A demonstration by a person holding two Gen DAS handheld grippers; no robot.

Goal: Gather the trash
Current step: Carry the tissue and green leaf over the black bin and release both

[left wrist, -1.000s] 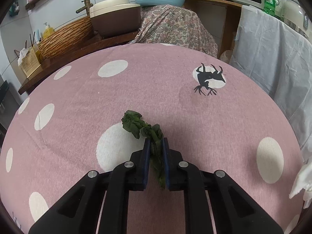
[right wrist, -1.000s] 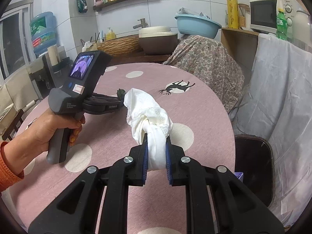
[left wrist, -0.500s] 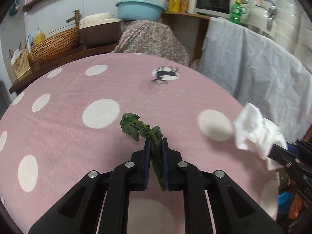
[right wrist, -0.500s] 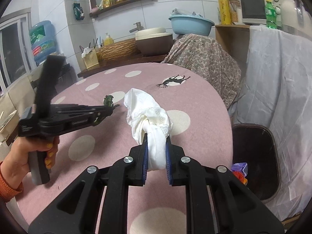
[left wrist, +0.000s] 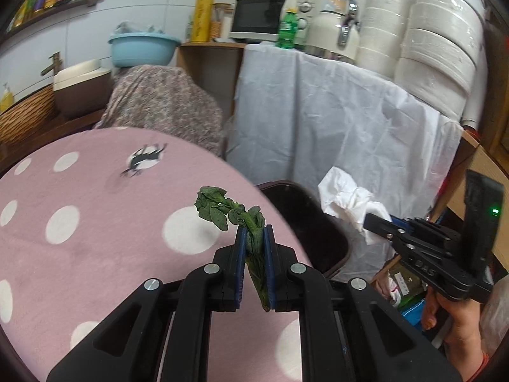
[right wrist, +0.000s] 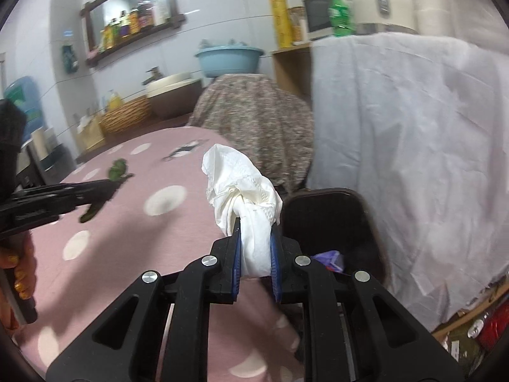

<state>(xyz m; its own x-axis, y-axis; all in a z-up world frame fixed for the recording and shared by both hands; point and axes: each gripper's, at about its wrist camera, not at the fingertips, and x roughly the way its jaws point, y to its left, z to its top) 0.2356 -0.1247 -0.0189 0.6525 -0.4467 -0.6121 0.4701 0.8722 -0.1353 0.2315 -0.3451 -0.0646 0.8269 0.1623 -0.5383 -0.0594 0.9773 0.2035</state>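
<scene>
Right claw (left wrist: 366,219) body marked "DAS"; other writing unreadable

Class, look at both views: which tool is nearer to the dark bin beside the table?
Right. The right tool, clamping a white tissue, hangs at the bin rim. The left tool, clamping a wilted green, is over the table edge.

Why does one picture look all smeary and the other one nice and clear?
Right wrist view: the room is smeared, the microwave and green bottle soft-edged, while the right tongs and their white tissue stay crisp. Left wrist view: mostly sharp, the wilted greens in the left tongs clear. Both views: bent edges and dark corners from the round lens.
</scene>
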